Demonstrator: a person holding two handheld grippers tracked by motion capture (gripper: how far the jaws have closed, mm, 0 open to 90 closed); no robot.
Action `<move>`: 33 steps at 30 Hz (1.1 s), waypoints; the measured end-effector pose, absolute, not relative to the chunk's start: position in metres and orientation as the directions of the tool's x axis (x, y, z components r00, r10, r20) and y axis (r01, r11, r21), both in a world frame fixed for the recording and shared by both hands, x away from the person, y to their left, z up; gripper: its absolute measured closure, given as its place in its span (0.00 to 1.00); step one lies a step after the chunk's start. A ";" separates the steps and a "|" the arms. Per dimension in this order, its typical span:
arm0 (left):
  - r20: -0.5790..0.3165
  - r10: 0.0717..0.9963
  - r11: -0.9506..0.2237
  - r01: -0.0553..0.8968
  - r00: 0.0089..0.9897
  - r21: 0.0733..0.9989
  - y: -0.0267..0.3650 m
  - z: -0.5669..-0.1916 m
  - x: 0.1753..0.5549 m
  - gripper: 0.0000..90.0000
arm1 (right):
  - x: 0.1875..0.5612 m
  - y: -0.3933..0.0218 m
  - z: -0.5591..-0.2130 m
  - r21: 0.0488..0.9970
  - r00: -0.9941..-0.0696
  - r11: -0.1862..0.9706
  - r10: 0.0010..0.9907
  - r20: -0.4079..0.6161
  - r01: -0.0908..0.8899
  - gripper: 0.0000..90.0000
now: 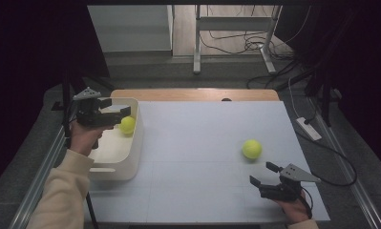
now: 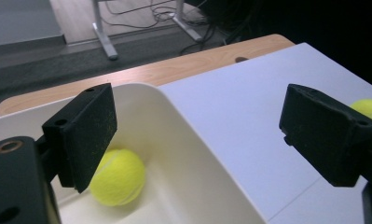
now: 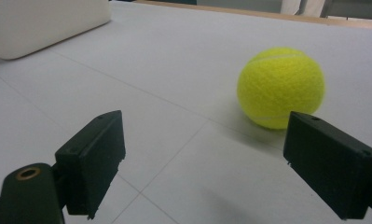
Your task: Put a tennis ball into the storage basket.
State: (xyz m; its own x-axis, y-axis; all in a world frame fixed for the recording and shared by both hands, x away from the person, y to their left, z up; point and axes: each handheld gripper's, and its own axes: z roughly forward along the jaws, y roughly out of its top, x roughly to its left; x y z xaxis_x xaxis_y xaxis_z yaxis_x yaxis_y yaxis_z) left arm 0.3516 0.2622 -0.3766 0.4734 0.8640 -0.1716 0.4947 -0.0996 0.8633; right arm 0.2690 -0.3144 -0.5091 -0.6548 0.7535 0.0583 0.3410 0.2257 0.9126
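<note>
- Yellow ball (image 1: 251,149) lies on the white desk (image 1: 197,143), near its right edge, free.
- Second ball (image 1: 127,125) sits inside the cream tub (image 1: 131,157) at the left edge.
- Right gripper (image 1: 264,174), jaws apart, is near the first ball.
- Left gripper (image 1: 119,109), jaws apart, hangs over the tub.

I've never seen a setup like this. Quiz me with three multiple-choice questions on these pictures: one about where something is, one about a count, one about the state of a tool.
1. Where is the ball nearest the left gripper?
A. Inside the white bin
B. On the wooden strip
C. On the floor

2. How many tennis balls are there?
A. One
B. Two
C. Four

3. How does the right gripper stand?
A. Shut on a ball
B. Open, holding nothing
C. Resting in the bin

Answers: 1 A, the ball in the bin lies within the white bin. 2 B, that one plus the ball on the table. 3 B, its jaws are apart with the ball ahead of them.
</note>
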 end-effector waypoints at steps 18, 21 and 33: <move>-0.186 0.803 -0.099 0.434 0.566 0.895 0.243 -0.377 0.335 0.14 | 0.270 -0.318 -0.510 0.914 -0.644 0.229 0.764 0.045 0.335 0.14; -0.182 0.786 -0.098 0.409 0.590 0.907 0.237 -0.375 0.329 0.14 | 0.269 -0.319 -0.510 0.915 -0.644 0.232 0.764 0.040 0.331 0.14; -0.153 0.729 -0.136 0.360 0.667 0.923 0.208 -0.368 0.314 0.14 | 0.267 -0.317 -0.509 0.917 -0.646 0.233 0.762 0.035 0.324 0.14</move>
State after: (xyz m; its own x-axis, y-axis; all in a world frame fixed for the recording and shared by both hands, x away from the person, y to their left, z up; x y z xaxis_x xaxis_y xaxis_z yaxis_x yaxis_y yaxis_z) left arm 0.3138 0.2076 -0.3682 0.6674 0.7288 -0.1530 0.3600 -0.1359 0.9230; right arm 0.2666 -0.3174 -0.5087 -0.6462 0.7624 0.0349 0.3241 0.2327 0.9170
